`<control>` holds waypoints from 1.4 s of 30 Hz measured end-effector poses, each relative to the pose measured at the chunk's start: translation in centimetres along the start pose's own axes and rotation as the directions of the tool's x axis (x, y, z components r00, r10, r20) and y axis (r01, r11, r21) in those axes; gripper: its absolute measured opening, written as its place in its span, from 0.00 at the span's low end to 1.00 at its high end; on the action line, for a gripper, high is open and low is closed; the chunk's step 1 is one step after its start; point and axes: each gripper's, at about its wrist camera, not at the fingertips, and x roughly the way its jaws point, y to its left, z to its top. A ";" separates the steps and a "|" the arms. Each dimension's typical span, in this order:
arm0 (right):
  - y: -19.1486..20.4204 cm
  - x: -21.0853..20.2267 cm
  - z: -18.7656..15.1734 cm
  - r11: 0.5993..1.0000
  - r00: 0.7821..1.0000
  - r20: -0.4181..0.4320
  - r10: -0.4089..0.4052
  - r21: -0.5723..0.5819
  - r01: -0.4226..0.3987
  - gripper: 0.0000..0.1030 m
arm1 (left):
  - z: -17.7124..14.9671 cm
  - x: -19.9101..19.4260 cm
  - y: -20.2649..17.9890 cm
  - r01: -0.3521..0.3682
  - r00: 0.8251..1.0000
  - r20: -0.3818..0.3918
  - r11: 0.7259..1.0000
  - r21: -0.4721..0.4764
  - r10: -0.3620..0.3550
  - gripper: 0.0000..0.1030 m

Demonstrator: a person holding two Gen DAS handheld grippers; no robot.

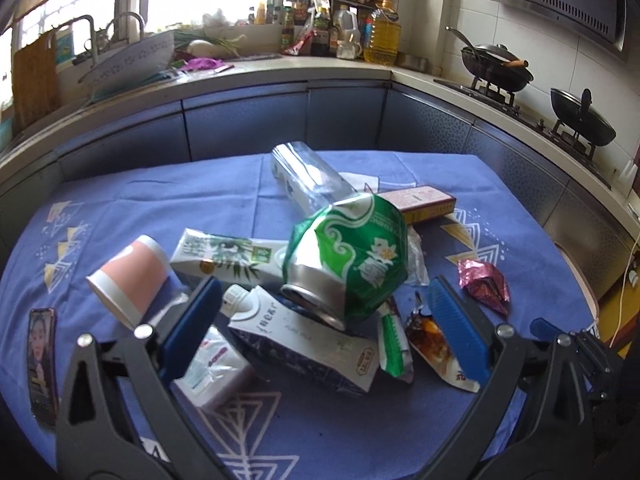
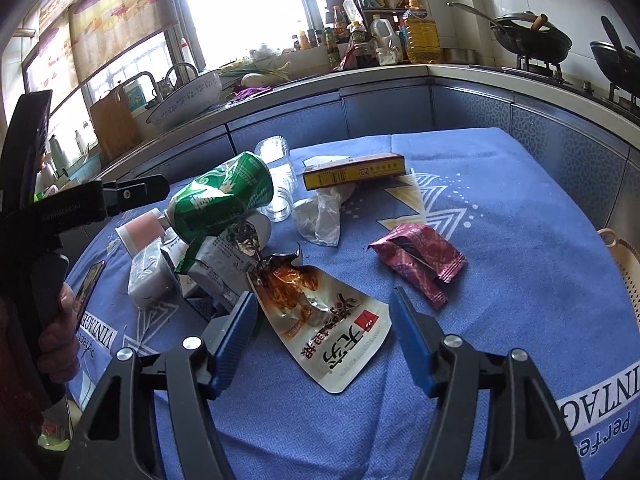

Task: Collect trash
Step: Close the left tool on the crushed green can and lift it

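A pile of trash lies on a blue tablecloth [image 1: 132, 200]. My left gripper [image 1: 324, 304] is open, its jaws on either side of a crushed green can [image 1: 352, 252] and a blue-white carton [image 1: 304, 344]. A pink paper cup [image 1: 128, 276], a green-white box [image 1: 224, 258], a clear bottle [image 1: 308, 178] and a white packet [image 1: 208, 372] lie around them. My right gripper [image 2: 324, 320] is open above an orange-white snack pouch [image 2: 324, 320]. A maroon wrapper [image 2: 420, 260], a white plastic scrap [image 2: 324, 212], a yellow box [image 2: 354, 170] and the green can [image 2: 224, 200] lie beyond.
A phone [image 1: 40, 364] lies at the table's left edge. A woven basket [image 2: 624, 264] stands at the right edge. Behind are blue cabinets, a counter with a sink, bottles [image 1: 380, 32] and two woks [image 1: 496, 64] on a stove.
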 end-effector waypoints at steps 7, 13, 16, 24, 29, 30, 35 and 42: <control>0.9 2.2 -0.7 0.996 0.996 -0.090 0.008 -0.087 -0.016 0.58 | 0.3 3.2 0.6 0.057 0.993 -0.105 0.997 -0.045 -0.061 0.92; 1.8 3.9 -1.3 0.987 0.989 -0.147 -0.014 -0.160 -0.010 0.58 | 0.8 4.3 0.4 0.054 0.991 -0.124 0.998 -0.026 -0.057 0.92; 2.3 4.7 -1.4 0.980 0.986 -0.163 -0.033 -0.200 0.000 0.58 | 1.2 4.8 -0.2 0.044 0.991 -0.126 0.999 0.017 -0.042 0.92; 3.5 6.5 -1.0 0.931 0.980 -0.145 -0.135 -0.358 0.075 0.60 | 2.1 6.8 -1.1 0.049 0.987 -0.156 0.997 0.065 -0.039 0.69; 2.9 7.3 -0.9 0.925 0.979 -0.145 -0.144 -0.371 0.081 0.53 | 2.1 6.2 -0.8 0.109 0.984 -0.143 0.994 0.033 -0.103 0.42; 2.4 7.3 -0.7 0.935 0.979 -0.152 -0.133 -0.347 0.074 0.38 | 2.0 6.1 -0.9 0.108 0.985 -0.139 0.993 0.037 -0.102 0.42; -0.3 6.5 0.0 0.977 0.983 -0.175 -0.064 -0.211 0.027 0.11 | 1.3 6.1 -1.9 0.120 0.980 -0.164 0.991 0.062 -0.109 0.39; -2.3 5.8 -0.1 0.992 0.984 -0.176 -0.038 -0.124 0.016 0.11 | 0.8 7.7 -3.5 0.094 0.970 -0.234 0.991 0.100 -0.068 0.59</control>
